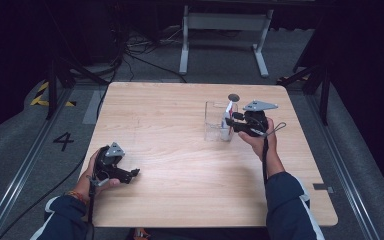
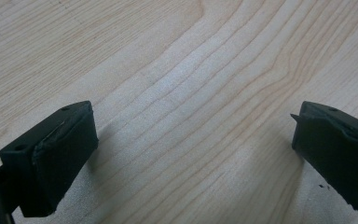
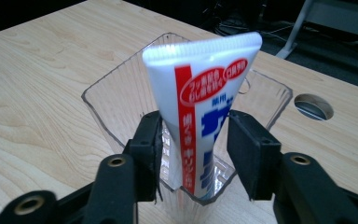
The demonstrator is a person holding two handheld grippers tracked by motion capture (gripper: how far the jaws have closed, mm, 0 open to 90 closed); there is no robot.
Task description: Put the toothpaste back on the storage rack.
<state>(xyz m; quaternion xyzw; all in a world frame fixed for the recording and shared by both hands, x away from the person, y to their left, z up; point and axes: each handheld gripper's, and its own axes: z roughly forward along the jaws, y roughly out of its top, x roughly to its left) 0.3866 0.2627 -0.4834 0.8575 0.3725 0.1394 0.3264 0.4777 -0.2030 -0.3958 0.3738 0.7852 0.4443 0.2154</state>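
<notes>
Right gripper view has the clearest look at the work: a white toothpaste tube [image 3: 200,112] with a red stripe and blue lettering stands crimped end up inside a clear plastic cup [image 3: 116,100], and the right tongs [image 3: 193,154] sit either side of it, one jaw against each flank of the tube. They look clamped on it, though I can't be sure from here how firmly the pads bite, since the far jaw seems a touch off the tube's edge. From the high view the cup [image 1: 214,122] stands on the right half of the desk [image 1: 180,200], with the tube [image 1: 228,114] leaning out of its top and the right tongs [image 1: 231,122] reaching in from the person's side.

Over at the near left corner the left tongs [image 1: 136,172] rest low on the wood, well apart from the cup. Its own camera shows both jaws spread wide with bare grain between them, so the left tongs [image 2: 191,140] are open and holding nothing.

My read is that the step in hand is the tube's placing in, or lifting out of, the cup. If it is going in, the next move calls for easing the jaws apart and drawing back without tipping the light cup; if out, a straight lift clear of the rim
</notes>
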